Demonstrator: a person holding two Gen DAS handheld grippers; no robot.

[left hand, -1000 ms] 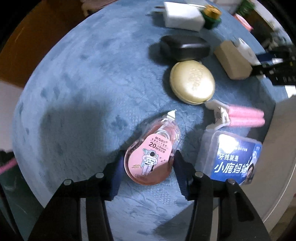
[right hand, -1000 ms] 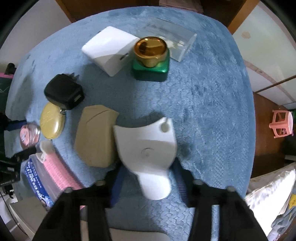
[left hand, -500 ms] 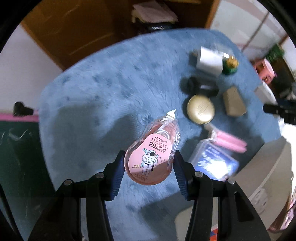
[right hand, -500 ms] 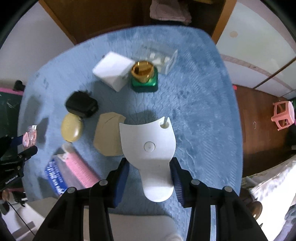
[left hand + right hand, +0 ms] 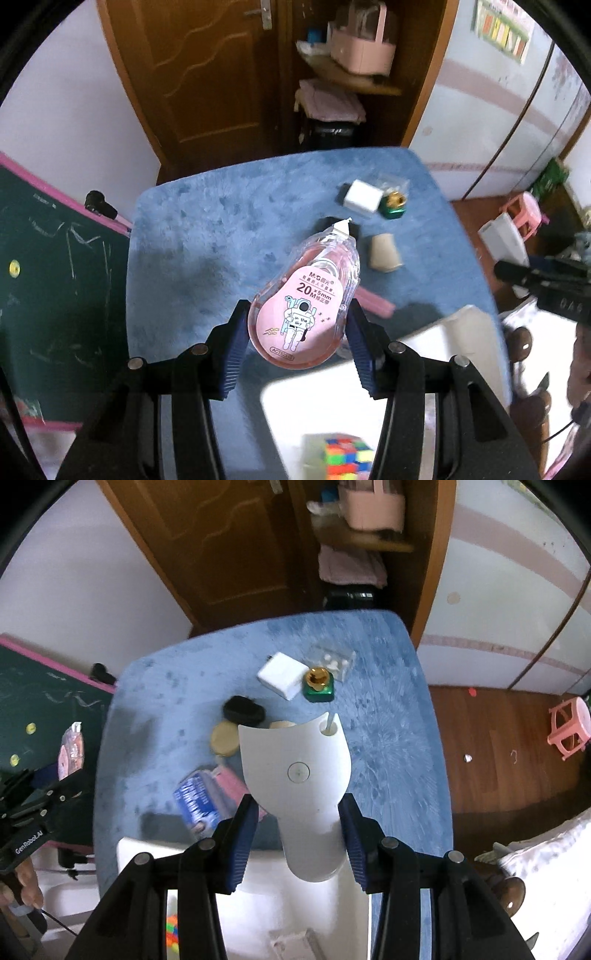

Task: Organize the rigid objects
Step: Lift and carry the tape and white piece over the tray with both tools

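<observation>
Nearest to each camera, both pairs of fingers were closed on something held in the air above a white bin [image 5: 436,339] that sat at the near edge of the blue worktop [image 5: 207,236]. The left gripper [image 5: 297,341] pinched a pink correction tape [image 5: 304,299] by its broad rounded end, label up and white tip pointing away, likely because the flat sides gave the blue pads an even seat. The right gripper [image 5: 295,843] clamped the narrow stem of a white plastic piece [image 5: 295,771], leaving its wide curved end free ahead of the fingers. Inside the bin a multicoloured cube [image 5: 345,458] already lay, which suggests the bin was the collecting place and both held things were headed there. Beyond the bin, on the worktop, lay a blue floss box [image 5: 201,799] touching a pink razor [image 5: 231,781]; farther from the bin were a gold round case [image 5: 223,740], a black adapter [image 5: 243,710] and a tan block [image 5: 384,251]. Farthest from the bin stood a white charger [image 5: 282,675] just beside a green bottle with a gold cap [image 5: 318,685], with a clear box [image 5: 332,661] behind them. These remained to be gathered.
</observation>
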